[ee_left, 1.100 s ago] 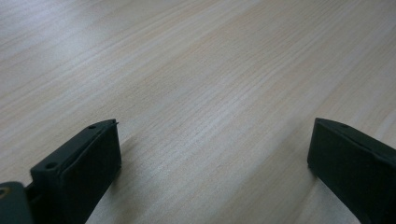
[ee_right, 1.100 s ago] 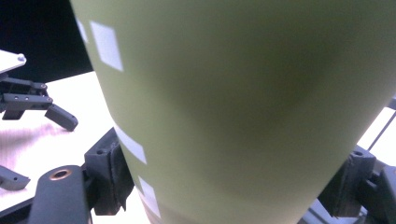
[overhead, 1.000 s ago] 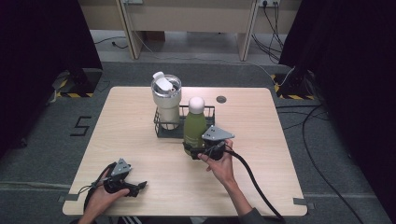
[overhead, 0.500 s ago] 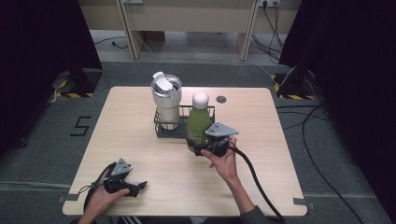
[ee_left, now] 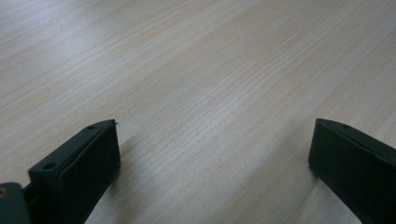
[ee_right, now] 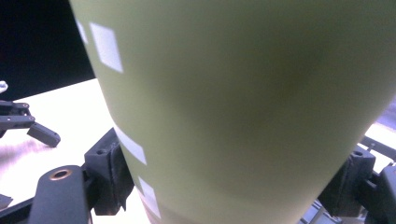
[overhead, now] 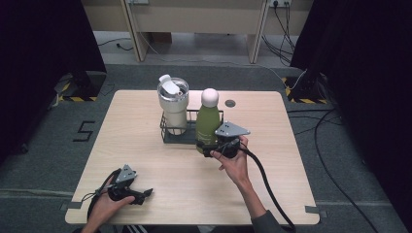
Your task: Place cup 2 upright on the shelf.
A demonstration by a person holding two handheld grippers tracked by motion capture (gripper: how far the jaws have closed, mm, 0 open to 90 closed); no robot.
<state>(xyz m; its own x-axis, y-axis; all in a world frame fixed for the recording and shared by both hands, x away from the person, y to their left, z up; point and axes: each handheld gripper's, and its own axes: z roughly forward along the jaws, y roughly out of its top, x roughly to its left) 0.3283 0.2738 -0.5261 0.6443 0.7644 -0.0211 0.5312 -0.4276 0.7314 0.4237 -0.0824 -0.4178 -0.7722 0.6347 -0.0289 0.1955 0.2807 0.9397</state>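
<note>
A green bottle (overhead: pixel 208 121) with a pale round cap stands upright at the right end of a black wire rack (overhead: pixel 167 131). My right gripper (overhead: pixel 206 147) is shut on the bottle's lower body; in the right gripper view the green bottle (ee_right: pixel 243 93) sits between both black jaws of my right gripper (ee_right: pixel 229 186). A white tumbler (overhead: pixel 173 103) with a flip lid stands in the rack's left side. My left gripper (overhead: pixel 141 195) rests low near the table's front left corner. In the left gripper view the left gripper (ee_left: pixel 215 140) is open over bare wood.
The wooden table (overhead: pixel 272 160) has a small dark round grommet (overhead: pixel 230 103) at the back. A thick black cable (overhead: pixel 265 182) trails from the right gripper toward the front edge. Dark curtains and floor cables surround the table.
The right gripper and the green bottle have shifted slightly to the right beside the tumbler. The left gripper has stayed put.
</note>
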